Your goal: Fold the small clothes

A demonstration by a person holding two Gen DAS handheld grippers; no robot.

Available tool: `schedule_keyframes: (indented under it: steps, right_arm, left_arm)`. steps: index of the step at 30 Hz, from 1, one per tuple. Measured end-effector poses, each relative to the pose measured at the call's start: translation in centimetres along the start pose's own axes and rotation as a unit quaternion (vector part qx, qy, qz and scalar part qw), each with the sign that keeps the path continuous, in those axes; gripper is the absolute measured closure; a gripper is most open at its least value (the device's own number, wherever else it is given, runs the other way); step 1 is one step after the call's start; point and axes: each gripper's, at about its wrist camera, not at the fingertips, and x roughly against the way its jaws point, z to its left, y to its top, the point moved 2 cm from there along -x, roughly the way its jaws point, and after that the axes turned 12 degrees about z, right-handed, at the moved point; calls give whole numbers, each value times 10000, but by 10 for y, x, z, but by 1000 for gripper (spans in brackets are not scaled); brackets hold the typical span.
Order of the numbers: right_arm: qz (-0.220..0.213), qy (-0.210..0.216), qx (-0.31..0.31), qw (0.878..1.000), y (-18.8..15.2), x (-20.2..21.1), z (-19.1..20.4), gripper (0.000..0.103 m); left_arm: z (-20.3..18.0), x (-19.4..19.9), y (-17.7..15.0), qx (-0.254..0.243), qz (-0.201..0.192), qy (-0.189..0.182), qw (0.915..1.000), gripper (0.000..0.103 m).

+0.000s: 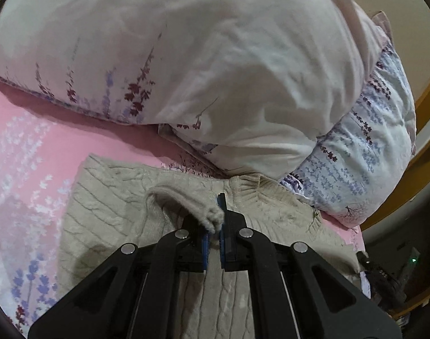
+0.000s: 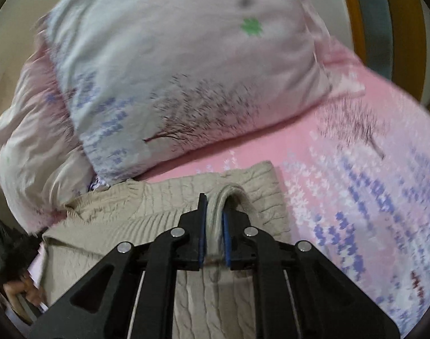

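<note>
left gripper (image 1: pixel 215 220) clamped on a raised fold of the beige knit sweater (image 1: pixel 101 214) | right gripper (image 2: pixel 215 220) clamped on another fold | sweater lies on the pink bedsheet (image 2: pixel 342 175), ribbed collar toward the pillows (image 1: pixel 186 56), near end hidden under both grippers | right view blurred

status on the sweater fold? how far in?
Early to mid-fold. Done: the beige knit sweater is laid out on the pink bedsheet, collar toward the pillows. In hand: the left claw is shut on a raised fold of knit, and the right claw is shut on another bunched fold. Left: lay both folds over the body and flatten; no compact folded shape shows yet.
</note>
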Motion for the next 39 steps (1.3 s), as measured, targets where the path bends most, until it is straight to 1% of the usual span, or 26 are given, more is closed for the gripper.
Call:
schedule_keyframes:
  steps: [2, 4, 5, 7, 8, 9, 10, 11, 12, 13, 15, 17, 18, 19, 21, 22, 24, 25, 27, 29, 32, 33, 34, 35, 37, 39]
  right_arm:
    - [172, 169, -281, 9993, 3, -9, -6, 81]
    - [284, 388, -500, 9976, 5, -15, -10, 63]
    - [310, 561, -621, 9960, 5, -17, -11, 59]
    - [311, 669, -640, 9952, 6, -17, -7, 44]
    - [318, 690, -605, 9953, 6, -17, -3, 41]
    - [308, 690, -581, 9954, 8, -15, 0, 40]
    - [279, 690, -565, 9956, 8, -13, 1, 39]
    - [189, 695, -568, 9958, 6, -6, 1, 39]
    - [89, 686, -571, 9960, 4, 1, -1, 38]
    - [-14, 671, -568, 9961, 2, 11, -6, 38]
    - [-162, 633, -547, 9964, -3, 25, -16, 39]
    - [-164, 482, -435, 9978, -13, 37, -28, 52]
    - [-120, 414, -374, 9984, -18, 41, -31, 62]
    - [-45, 310, -317, 9990, -26, 44, -36, 65]
    - [68, 281, -221, 9993, -35, 49, -41, 66]
    - [129, 262, -168, 9994, -40, 50, -42, 66]
    - [267, 210, -44, 9994, -51, 50, -41, 66]
    - [297, 202, -17, 9994, -54, 51, -44, 66]
    - [364, 198, 49, 9991, -62, 52, -43, 66]
    - [418, 190, 127, 9989, -67, 52, -39, 66]
    - [424, -20, 324, 9986, -72, 51, -34, 67]
    - [467, -73, 358, 9982, -72, 48, -33, 68]
    - [503, -108, 373, 9980, -73, 46, -32, 72]
    - [545, -178, 401, 9976, -73, 44, -32, 74]
    - [534, -229, 466, 9972, -74, 42, -31, 76]
    - [527, -241, 491, 9971, -74, 44, -31, 76]
  left_arm:
    - [0, -6, 2, 43, 83, -27, 10000, 98]
    - [1, -13, 4, 86, 217, -57, 9997, 98]
    - [2, -16, 5, 104, 280, -69, 9995, 97]
    - [-1, -23, 6, 132, 381, -125, 9991, 94]
    - [-1, -24, 7, 119, 405, -156, 9990, 87]
    - [-3, -22, 6, 88, 401, -230, 9989, 75]
    - [-4, -18, 5, 44, 369, -315, 9988, 65]
    - [-4, -11, 4, -1, 295, -334, 9990, 44]
    - [-5, -3, 3, -70, 178, -300, 9994, 30]
    - [-5, 8, 2, -177, 45, -273, 9995, 28]
    - [-2, 29, -2, -426, -63, -322, 9986, 28]
    - [4, 42, -7, -537, -33, -314, 9981, 28]
    - [8, 48, -12, -603, 8, -324, 9977, 31]
    - [14, 53, -17, -656, 67, -316, 9973, 33]
    - [24, 60, -28, -730, 205, -262, 9968, 44]
    - [27, 61, -32, -749, 269, -256, 9965, 46]
    - [29, 61, -40, -828, 412, -273, 9953, 57]
    - [28, 61, -43, -927, 475, -226, 9943, 57]
    - [27, 64, -49, -1084, 481, -127, 9929, 57]
    - [23, 64, -56, -1214, 518, -187, 9911, 57]
    - [16, 61, -64, -1366, 579, -190, 9888, 57]
    - [14, 58, -66, -1407, 624, -137, 9880, 57]
    - [13, 53, -68, -1449, 684, -31, 9871, 58]
    - [13, 49, -70, -1474, 745, 85, 9862, 62]
    - [15, 43, -75, -1446, 832, 246, 9857, 64]
    - [18, 44, -77, -1356, 800, 224, 9873, 64]
